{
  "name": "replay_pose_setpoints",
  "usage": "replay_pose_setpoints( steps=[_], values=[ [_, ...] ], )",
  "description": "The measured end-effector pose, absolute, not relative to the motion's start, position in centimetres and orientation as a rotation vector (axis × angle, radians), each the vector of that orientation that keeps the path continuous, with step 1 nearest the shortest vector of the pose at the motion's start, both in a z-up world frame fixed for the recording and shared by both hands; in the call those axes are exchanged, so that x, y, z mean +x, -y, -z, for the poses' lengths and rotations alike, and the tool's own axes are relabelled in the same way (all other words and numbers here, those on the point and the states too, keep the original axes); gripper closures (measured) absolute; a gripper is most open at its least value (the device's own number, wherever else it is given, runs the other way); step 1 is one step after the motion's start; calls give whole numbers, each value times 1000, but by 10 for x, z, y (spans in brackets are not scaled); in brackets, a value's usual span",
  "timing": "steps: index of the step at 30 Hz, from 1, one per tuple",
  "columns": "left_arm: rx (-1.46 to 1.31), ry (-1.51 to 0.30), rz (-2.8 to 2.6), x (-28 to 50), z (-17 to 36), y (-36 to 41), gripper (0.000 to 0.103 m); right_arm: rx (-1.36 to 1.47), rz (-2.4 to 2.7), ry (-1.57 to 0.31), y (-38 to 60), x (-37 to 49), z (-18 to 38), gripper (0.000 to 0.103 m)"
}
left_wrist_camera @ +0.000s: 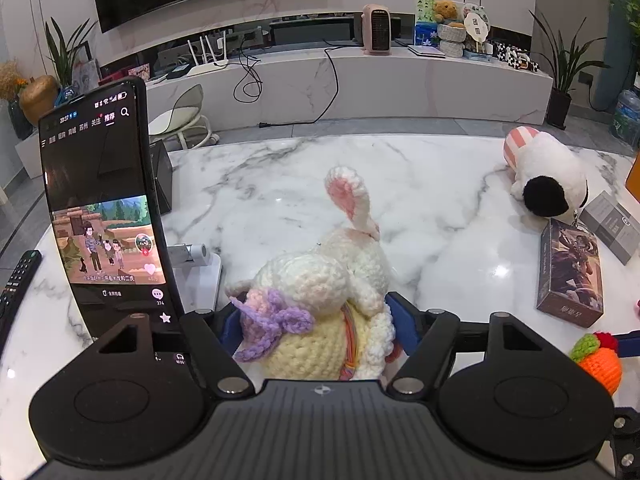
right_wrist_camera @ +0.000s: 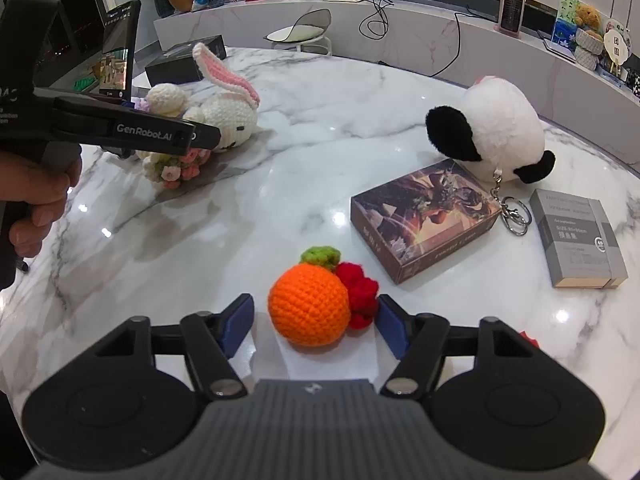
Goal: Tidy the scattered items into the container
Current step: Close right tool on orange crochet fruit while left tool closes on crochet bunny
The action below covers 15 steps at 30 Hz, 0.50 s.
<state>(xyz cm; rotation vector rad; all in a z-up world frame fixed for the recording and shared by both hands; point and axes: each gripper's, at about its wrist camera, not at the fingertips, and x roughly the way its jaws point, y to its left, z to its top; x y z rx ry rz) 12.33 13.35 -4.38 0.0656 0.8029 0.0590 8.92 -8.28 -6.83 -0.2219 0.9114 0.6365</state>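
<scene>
Your right gripper (right_wrist_camera: 316, 320) sat open around the crocheted orange (right_wrist_camera: 308, 304) on the marble table (right_wrist_camera: 320, 152); centre it before closing. Your left gripper (left_wrist_camera: 316, 332) gripped the crocheted rabbit (left_wrist_camera: 320, 292); no container was visible.

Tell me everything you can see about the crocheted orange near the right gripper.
The crocheted orange is a round ball of bright orange yarn with a green leafy tuft on top and a red crocheted cluster attached at its right side. It looks soft and intact. It rests on the white marble table, between the blue-padded fingers of the open right gripper. The red cluster sits against or very near the right finger; the left finger stands apart.
</scene>
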Motion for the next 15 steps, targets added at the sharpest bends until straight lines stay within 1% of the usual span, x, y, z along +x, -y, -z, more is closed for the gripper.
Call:
replay_pose_setpoints(
  steps=[1, 8, 12, 14, 15],
  values=[
    [65, -804, -57, 123, 44, -133, 21, -220, -638, -911, 83, 90, 68, 43],
    [46, -809, -38, 121, 40, -132, 24, -208, -649, -924, 84, 92, 66, 45],
    [9, -810, -8, 116, 35, -133, 27, -182, -662, -901, 85, 91, 54, 45],
    [-6, -809, 6, 114, 33, -134, 29, -171, -668, -886, 87, 90, 48, 45],
    [-13, -810, 13, 114, 33, -134, 34, -167, -669, -880, 87, 91, 46, 45]
  ],
)
